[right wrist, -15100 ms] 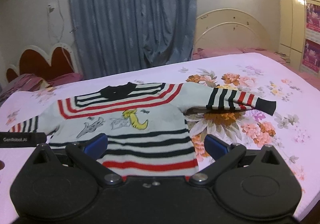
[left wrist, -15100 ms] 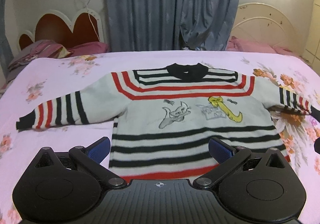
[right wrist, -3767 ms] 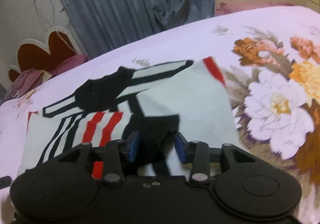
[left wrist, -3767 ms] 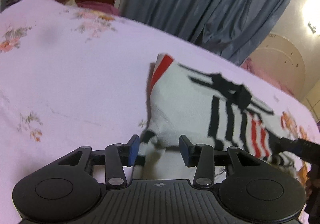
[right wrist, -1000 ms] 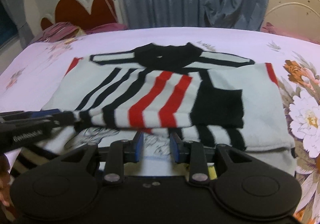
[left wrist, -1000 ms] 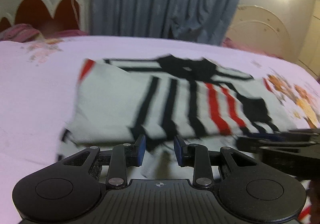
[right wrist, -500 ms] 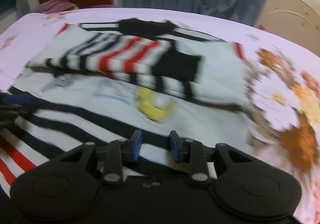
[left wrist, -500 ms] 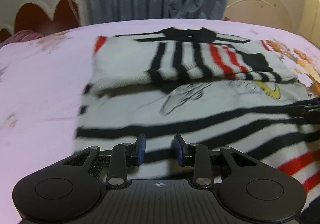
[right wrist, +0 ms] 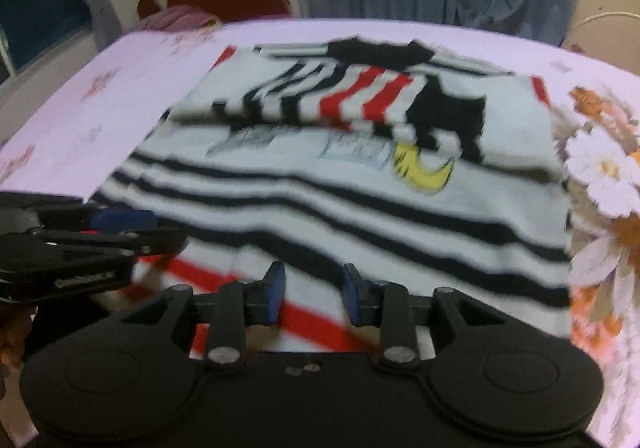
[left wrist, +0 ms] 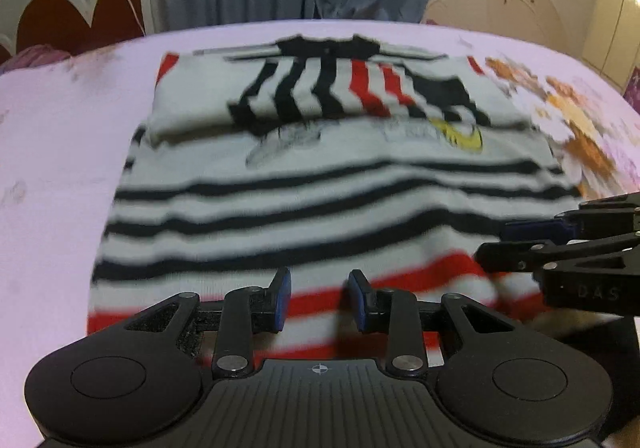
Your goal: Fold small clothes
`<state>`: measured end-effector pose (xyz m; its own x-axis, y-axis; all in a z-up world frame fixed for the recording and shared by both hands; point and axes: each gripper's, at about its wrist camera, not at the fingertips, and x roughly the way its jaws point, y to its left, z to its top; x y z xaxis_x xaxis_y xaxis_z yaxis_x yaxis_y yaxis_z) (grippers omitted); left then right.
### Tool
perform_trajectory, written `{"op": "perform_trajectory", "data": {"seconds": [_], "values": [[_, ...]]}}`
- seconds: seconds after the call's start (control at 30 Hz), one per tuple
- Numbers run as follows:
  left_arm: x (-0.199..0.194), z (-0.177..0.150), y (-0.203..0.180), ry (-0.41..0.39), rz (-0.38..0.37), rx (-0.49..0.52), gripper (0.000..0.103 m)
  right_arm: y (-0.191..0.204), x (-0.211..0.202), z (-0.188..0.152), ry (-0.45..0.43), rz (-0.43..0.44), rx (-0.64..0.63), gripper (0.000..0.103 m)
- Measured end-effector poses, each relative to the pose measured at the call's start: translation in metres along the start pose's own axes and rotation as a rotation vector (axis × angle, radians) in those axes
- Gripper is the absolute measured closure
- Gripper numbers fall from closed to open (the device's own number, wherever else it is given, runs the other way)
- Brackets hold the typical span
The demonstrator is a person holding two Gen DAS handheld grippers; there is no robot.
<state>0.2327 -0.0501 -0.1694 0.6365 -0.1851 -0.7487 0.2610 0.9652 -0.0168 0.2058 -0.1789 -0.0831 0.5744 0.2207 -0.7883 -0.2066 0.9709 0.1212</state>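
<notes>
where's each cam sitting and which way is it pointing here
Left wrist: sits on the left tool, looks forward and down over the striped sweater toward the curtain; the right tool enters at its right edge.
Right wrist: sits on the right tool, same outlook; the left tool enters at its left edge.
Shared: sweater, pink bedsheet, each other's tool.

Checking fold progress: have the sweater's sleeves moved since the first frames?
Yes. Both sleeves now lie folded inward across the sweater chest, below the collar, no longer spread on the bedsheet.
</notes>
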Motion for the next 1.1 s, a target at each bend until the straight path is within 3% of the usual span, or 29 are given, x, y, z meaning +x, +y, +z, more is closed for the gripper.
{"op": "perform_trajectory", "data": {"seconds": [0.33, 0.47, 0.67, 0.8, 1.0, 1.1], "values": [[-0.027, -0.03, 0.03, 0.0, -0.001, -0.027, 0.069, -0.025, -0.034, -0.045, -0.001, -0.15, 0.076, 0.072], [-0.041, -0.042, 0.04, -0.006, -0.023, -0.05, 0.068, -0.015, -0.049, -0.06, -0.008, -0.213, 0.108, 0.072], [-0.065, -0.06, 0.051, -0.019, -0.065, -0.095, 0.056, 0.016, -0.072, -0.068, -0.057, -0.182, 0.15, 0.065], [-0.069, -0.078, 0.053, -0.009, -0.06, -0.044, 0.056, 0.034, -0.061, -0.084, 0.007, -0.24, 0.103, 0.064], [-0.089, -0.086, 0.072, -0.035, -0.061, -0.1, 0.054, 0.035, -0.082, -0.096, -0.037, -0.297, 0.14, 0.054], [-0.091, -0.09, 0.079, -0.023, -0.067, -0.108, 0.054, 0.028, -0.091, -0.102, -0.042, -0.339, 0.167, 0.054]]}}
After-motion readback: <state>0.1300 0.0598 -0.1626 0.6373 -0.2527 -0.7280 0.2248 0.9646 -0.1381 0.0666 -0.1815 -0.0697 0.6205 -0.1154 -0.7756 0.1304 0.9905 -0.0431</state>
